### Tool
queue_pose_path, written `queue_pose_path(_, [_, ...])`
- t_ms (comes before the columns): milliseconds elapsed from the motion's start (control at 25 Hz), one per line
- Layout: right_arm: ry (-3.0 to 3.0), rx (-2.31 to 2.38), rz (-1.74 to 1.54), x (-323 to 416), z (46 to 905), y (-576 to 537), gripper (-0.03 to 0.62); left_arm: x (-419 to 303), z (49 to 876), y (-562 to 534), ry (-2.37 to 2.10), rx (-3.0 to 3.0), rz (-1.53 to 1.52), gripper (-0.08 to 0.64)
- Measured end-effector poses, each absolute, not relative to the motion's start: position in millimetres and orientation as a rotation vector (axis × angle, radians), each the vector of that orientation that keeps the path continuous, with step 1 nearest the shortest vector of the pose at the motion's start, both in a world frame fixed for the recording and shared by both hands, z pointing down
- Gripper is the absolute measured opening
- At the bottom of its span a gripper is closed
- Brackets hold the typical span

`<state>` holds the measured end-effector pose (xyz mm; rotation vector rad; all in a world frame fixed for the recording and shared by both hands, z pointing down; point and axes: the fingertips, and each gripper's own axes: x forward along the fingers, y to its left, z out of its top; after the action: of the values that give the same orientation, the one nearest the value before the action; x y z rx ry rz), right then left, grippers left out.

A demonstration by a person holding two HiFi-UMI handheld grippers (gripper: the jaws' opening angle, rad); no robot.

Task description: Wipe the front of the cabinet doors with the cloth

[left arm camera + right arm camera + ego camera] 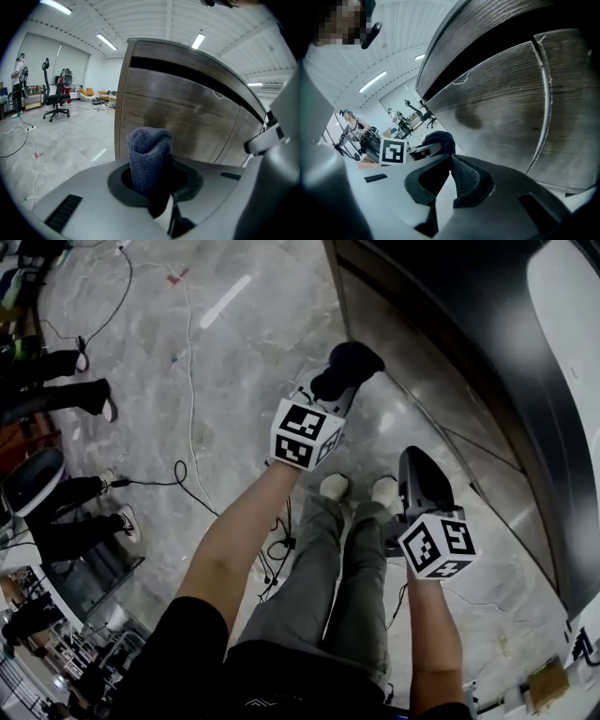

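Your left tool point(330, 396) grips the cloth point(149, 157), facing the cabinet doors point(187, 117), while your right tool point(417, 465), jaws closed together, sits to its right.

We face the cabinet doors point(450, 352) along the frame's right.
Cloth point(349, 364) in our left gripper point(339, 382), centre; right gripper point(419, 476) just below-right.

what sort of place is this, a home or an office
Probably an open office or lab space, not a home: office chairs, strip ceiling lights, and loose cables across a polished stone floor.
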<state>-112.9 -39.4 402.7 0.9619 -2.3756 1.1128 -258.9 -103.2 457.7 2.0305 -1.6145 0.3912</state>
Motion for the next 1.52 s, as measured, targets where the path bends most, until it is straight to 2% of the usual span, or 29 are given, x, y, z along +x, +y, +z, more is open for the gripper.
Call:
queue_pose_path(280, [-2.387, 0.925, 1.076, -135.1, 411.9, -41.5, 0.037, -297.4, 466.3, -140.8, -1.695, 1.99, 0.352, 0.069])
queue_pose_path(480, [-2.382, 0.954, 1.08, -131.1, 416.4, -51.1, 0.037, -290.2, 468.1, -153.6, -1.672, 2.022, 0.348, 0.069])
queue_pose_path(1520, [-2.292, 1.282, 1.159, -16.9, 420.7, -33.2, 0.037, -66.5, 465.6, -100.0, -1.174, 2.303, 0.362, 0.069])
